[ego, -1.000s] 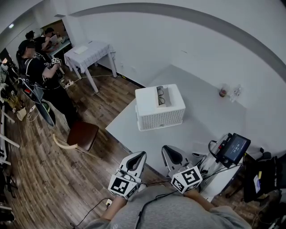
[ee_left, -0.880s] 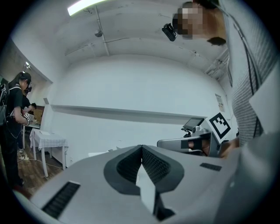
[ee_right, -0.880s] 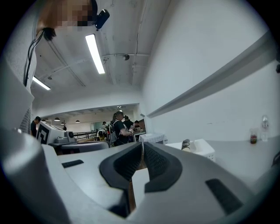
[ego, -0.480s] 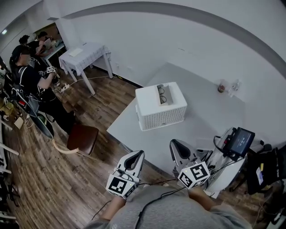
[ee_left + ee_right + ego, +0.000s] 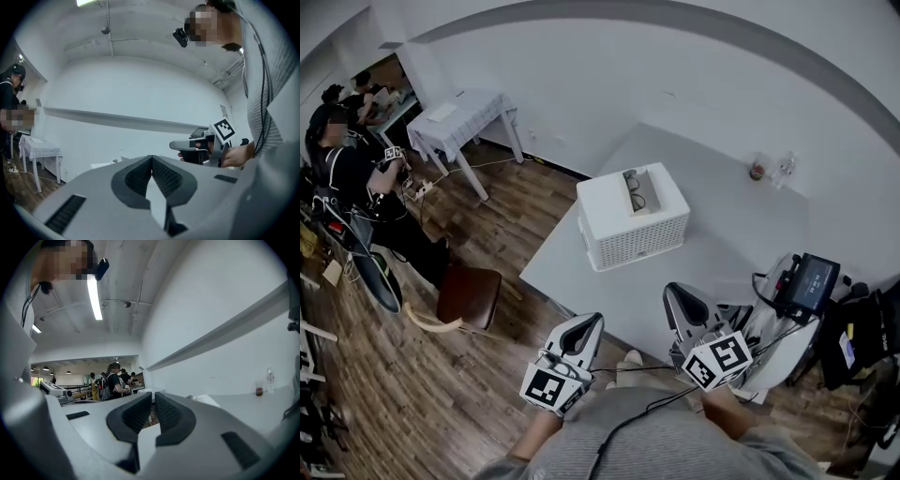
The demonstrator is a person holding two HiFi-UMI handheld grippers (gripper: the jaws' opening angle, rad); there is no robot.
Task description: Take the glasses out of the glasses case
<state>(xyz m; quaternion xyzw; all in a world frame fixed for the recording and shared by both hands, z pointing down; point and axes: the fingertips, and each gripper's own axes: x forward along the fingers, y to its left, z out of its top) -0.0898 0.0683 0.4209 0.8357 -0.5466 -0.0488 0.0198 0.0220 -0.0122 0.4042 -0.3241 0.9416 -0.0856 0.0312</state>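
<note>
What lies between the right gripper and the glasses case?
Head view: only bare white table separates the right gripper from the glasses case, which sits atop a white crate.

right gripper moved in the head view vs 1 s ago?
Yes. Judged against the white box on the table, the right gripper has drifted to the right; it hangs at the table's near edge.

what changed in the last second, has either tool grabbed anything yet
The right tool drifted a little to the right and forward in the head view; the left tool barely moved. Nothing was gripped or released: both tools remain shut and empty. The glasses still lie in the open glasses case on top of the white basket; the view itself only swung slightly.
</note>
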